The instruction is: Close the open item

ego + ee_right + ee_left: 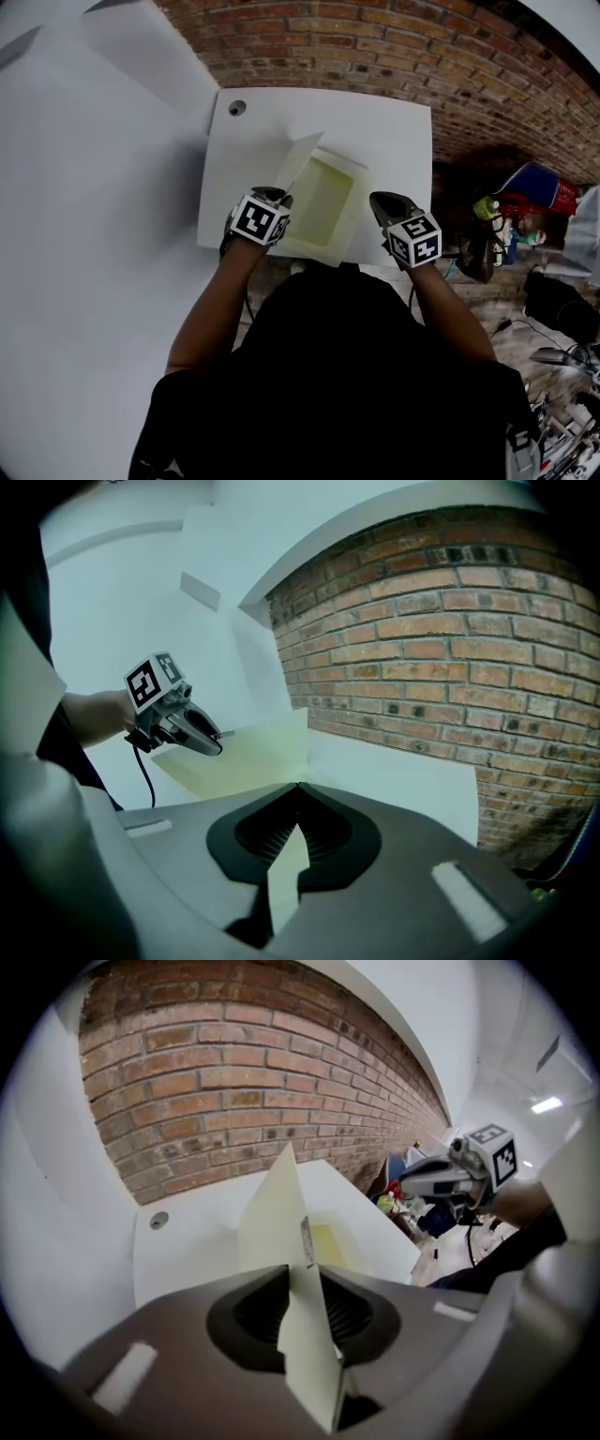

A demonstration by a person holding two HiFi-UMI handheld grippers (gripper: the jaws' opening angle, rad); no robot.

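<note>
A pale cream box lies open on the white table, near its front edge. Its lid flap stands up along the left side. My left gripper is shut on that flap; the card runs edge-on between the jaws. At the box's right side my right gripper is shut on a strip of cream card of the box. The right gripper view shows the raised flap and the left gripper beyond my jaws. Across the box, the left gripper view shows the right gripper.
A brick wall runs behind the table. There is a round hole in the table's far left corner. White wall panels close off the left. A red-and-blue item and other clutter lie on the floor to the right.
</note>
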